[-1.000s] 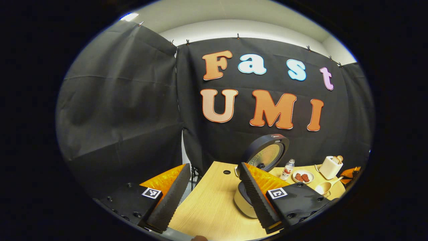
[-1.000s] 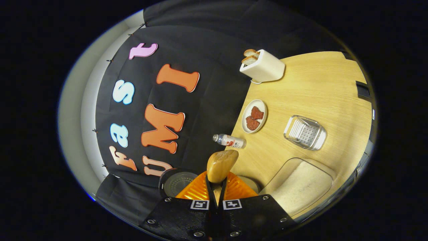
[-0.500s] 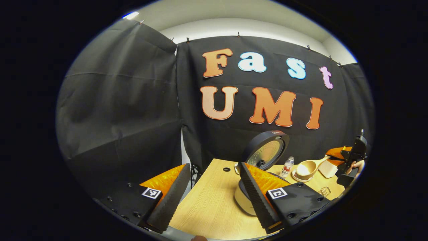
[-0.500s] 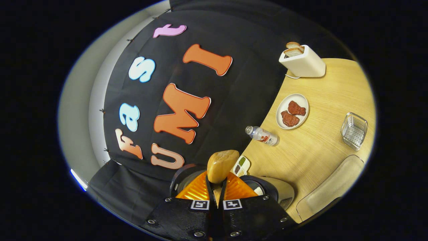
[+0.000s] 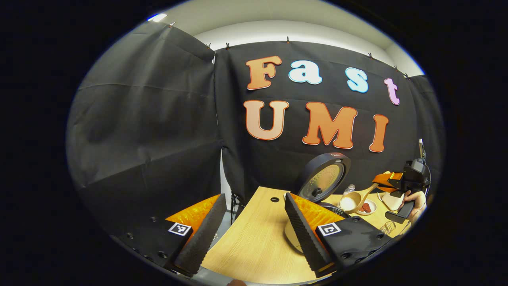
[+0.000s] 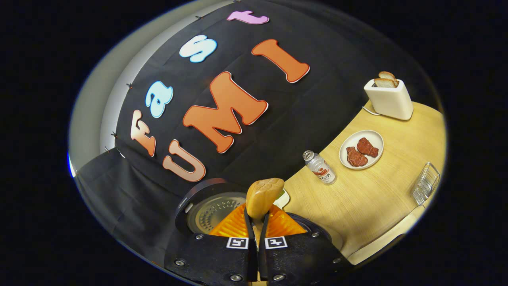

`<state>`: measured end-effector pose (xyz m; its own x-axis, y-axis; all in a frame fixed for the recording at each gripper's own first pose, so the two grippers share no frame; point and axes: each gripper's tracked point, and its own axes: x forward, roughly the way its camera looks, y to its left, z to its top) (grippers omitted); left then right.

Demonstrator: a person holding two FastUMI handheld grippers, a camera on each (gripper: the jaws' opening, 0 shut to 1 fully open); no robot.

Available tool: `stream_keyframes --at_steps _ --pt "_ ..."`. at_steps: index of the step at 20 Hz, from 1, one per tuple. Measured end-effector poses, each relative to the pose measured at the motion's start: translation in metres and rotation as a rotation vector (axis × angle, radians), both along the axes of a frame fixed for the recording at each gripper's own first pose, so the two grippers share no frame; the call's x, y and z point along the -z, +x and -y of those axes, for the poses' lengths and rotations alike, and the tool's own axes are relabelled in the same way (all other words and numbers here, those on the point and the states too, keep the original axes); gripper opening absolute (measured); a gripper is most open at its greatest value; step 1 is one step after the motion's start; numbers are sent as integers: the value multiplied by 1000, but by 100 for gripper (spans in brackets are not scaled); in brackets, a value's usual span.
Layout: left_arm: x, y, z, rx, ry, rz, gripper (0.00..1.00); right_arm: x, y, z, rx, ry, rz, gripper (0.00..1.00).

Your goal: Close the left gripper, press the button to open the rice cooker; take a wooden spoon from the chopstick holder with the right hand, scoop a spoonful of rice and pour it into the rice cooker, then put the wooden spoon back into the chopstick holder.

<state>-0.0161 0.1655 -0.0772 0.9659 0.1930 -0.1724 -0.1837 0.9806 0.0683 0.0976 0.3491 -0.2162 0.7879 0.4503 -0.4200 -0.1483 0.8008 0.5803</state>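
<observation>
Rice cooker (image 5: 317, 198) open on the light wood-grain counter (image 5: 254, 238), round dark lid up, perforated metal inner plate showing. Right gripper (image 6: 257, 222) jaws clamped on the wooden spoon (image 5: 353, 200) handle; bowl holds white rice, hovering just right of the cooker's lid. Left gripper (image 5: 254, 226) jaws apart, ribbed pads, nothing held. White toaster (image 6: 389, 99) has two bread slices; white plate (image 6: 371, 137) carries two reddish pieces; clear bottle (image 6: 320, 167), label unreadable; wire chopstick holder (image 6: 426, 182) at counter edge
</observation>
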Motion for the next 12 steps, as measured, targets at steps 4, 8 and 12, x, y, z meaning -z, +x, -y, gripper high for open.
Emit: stream_keyframes --at_steps 4,8,12 --pt "-1 1 -2 -6 -18 6 100 -6 6 -1 -21 -70 58 1" --pt "-3 3 0 -4 -27 12 100 -14 10 -6 -57 -129 116 1" --pt "-5 7 4 1 -25 20 99 -21 8 -15 -111 -190 175 1"
